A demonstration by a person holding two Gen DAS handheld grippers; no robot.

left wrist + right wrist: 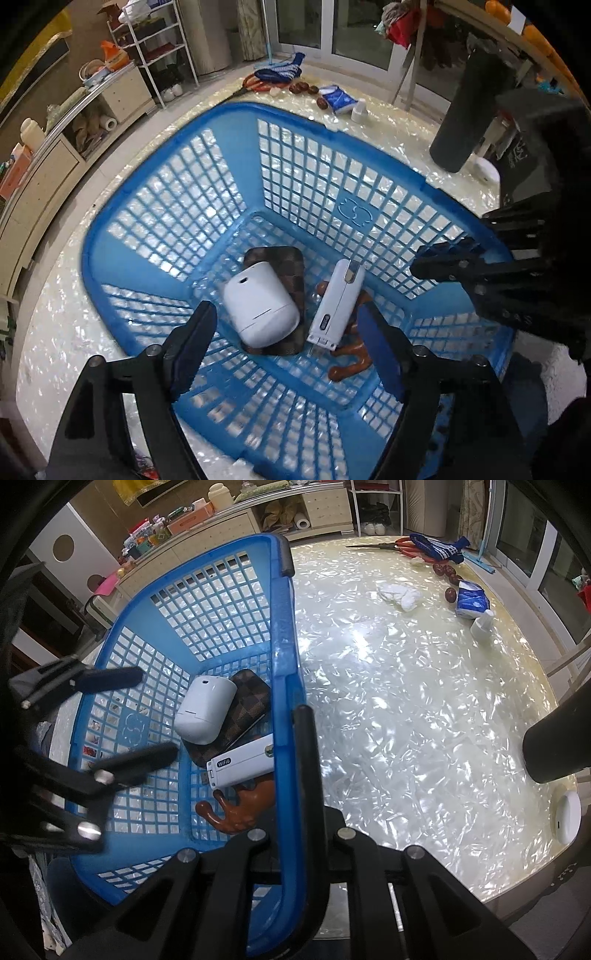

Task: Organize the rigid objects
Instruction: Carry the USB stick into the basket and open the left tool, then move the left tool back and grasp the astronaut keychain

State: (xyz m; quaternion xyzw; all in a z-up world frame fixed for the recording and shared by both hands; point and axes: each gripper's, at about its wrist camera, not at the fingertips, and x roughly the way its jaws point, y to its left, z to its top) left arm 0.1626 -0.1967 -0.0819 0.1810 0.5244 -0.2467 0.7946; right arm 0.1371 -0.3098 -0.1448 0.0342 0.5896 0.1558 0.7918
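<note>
Left hand-held gripper [284, 343] open above basket [155, 192], dongle [334, 304] lengthwise between fingers; right [306, 738] clamps rim (shut).

A round worktop [406, 709] with a glossy, pearly cream surface catches overhead light in bright patches. Behind it, a low beige cabinet [258, 513] with open cubbies is cluttered with boxes, beside a white wire shelf rack [155, 48]. Sliding glass doors [332, 26] with pale frames line the far wall; curtains [251, 26] hang alongside.
</note>
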